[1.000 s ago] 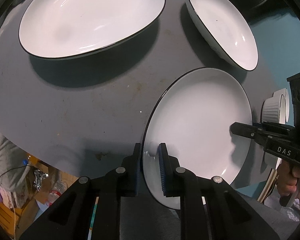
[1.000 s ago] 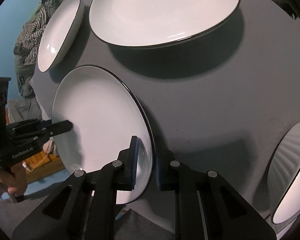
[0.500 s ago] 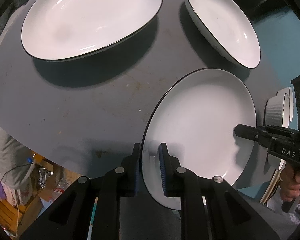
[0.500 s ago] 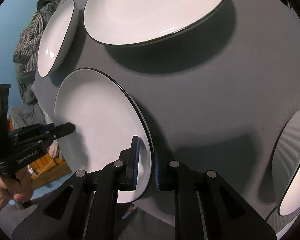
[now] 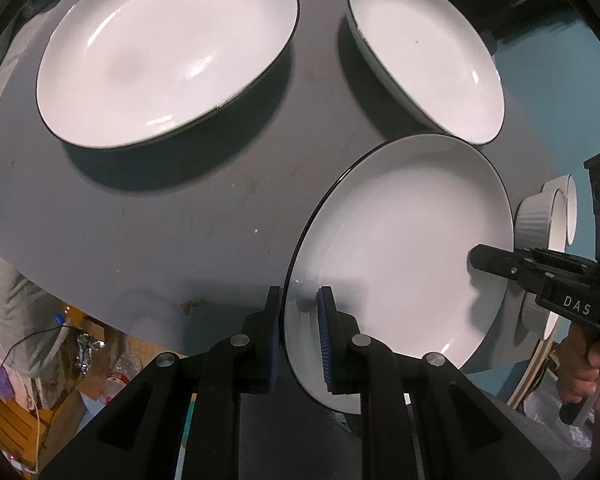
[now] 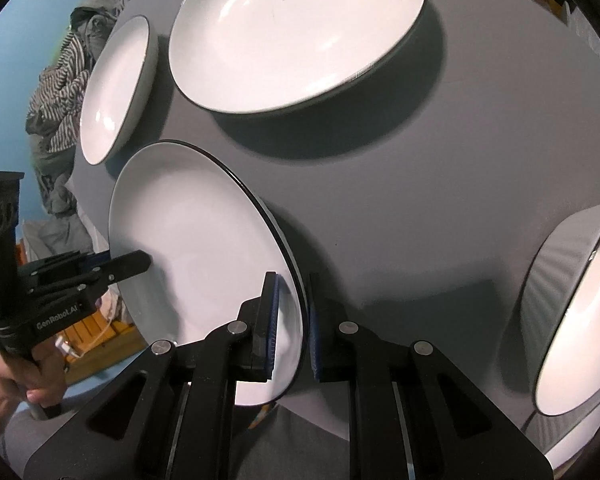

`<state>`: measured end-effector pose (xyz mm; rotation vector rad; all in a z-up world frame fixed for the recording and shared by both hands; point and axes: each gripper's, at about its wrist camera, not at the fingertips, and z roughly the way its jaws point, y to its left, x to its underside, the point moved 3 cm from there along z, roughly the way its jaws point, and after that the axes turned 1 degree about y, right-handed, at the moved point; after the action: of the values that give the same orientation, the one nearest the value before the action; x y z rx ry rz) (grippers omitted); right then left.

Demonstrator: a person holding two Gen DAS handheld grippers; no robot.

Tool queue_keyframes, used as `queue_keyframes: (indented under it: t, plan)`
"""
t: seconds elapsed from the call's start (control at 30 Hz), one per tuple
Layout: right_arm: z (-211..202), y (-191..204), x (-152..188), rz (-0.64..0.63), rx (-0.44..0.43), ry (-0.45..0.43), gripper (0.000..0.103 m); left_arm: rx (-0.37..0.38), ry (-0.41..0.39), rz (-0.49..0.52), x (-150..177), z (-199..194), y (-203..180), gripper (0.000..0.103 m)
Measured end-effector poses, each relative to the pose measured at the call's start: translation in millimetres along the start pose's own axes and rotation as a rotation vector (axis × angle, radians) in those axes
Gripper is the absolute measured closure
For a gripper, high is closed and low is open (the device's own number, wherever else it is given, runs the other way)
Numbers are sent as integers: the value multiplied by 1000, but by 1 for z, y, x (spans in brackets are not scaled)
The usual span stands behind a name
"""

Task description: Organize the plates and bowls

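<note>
Between pads of left gripper point(image 5: 299, 338) and right gripper point(image 6: 291, 326): opposite rims of plate point(image 5: 400, 252), both clamped, held off table point(image 5: 140, 216). Ahead: big plate point(image 5: 168, 52), bowl point(image 5: 428, 56). Risks: thin rim slipping; uneven pull tilting plate; clipping bowl.

Three black-rimmed white dishes were in view — one large plate point(image 5: 164, 52), one shallow bowl point(image 5: 428, 56) and one held plate point(image 5: 400, 248). Two ribbed bowls point(image 5: 534, 220) sat at the table's edge — and two grippers point(image 5: 298, 340) point(image 6: 290, 328) showed.

Glossy ceramic plate point(image 5: 400, 248), matt table point(image 5: 140, 208)
</note>
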<state>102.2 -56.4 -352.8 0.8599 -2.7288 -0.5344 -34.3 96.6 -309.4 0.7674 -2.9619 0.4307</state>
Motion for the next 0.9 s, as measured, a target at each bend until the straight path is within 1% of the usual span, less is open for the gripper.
queue_keyframes:
  t: [0.2, 0.43, 0.6, 0.87, 0.9]
  plan:
    - [-14, 0, -4, -8, 3, -22, 90, 25, -17, -13, -9, -12, -1, 87]
    - [-29, -5, -14, -2, 3, -44, 90, 25, -41, 19, -32, -25, -12, 87]
    - [-38, -8, -25, 1, 2, -62, 90, 10, -57, 51, -49, -30, -19, 87]
    - [-50, -13, -47, -1, 7, -80, 90, 10, -71, 62, -75, -38, -27, 87]
    - [-51, -15, -49, 0, 5, -83, 90, 9, -77, 65, -78, -39, -23, 87]
